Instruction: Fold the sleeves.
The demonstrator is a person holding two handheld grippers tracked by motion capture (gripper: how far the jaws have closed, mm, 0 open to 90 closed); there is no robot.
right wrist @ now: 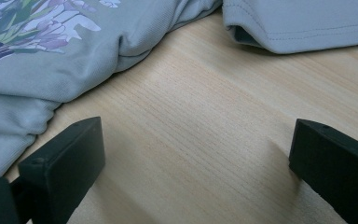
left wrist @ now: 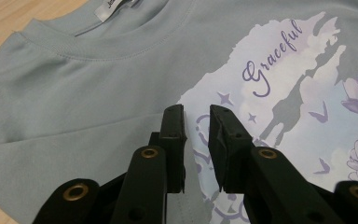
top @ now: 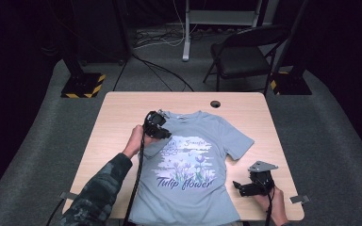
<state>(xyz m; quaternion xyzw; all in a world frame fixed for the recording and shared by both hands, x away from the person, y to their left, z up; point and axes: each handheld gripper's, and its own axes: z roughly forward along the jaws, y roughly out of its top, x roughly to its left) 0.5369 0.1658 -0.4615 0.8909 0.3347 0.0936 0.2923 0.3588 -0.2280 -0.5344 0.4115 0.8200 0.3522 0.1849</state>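
A light blue T-shirt (top: 193,160) with a purple tulip print and the words "Tulip flower" lies face up and flat on the wooden table (top: 122,108). My left gripper (top: 164,135) hangs over the shirt's left chest, just below the collar. In the left gripper view its jaws (left wrist: 196,112) stand a narrow gap apart above the print near "Graceful", and no cloth is pinched between them. My right gripper (top: 237,187) rests low by the shirt's right side. In the right gripper view it (right wrist: 196,140) is wide open over bare wood, with the shirt's side (right wrist: 37,70) and a sleeve (right wrist: 303,23) beyond it.
A dark cable hole (top: 215,104) sits near the table's far edge. Beyond the table stand a black folding chair (top: 245,52), a stand with a yellow-and-black base (top: 82,84) and loose cables on the grey floor. Bare wood borders the shirt on both sides.
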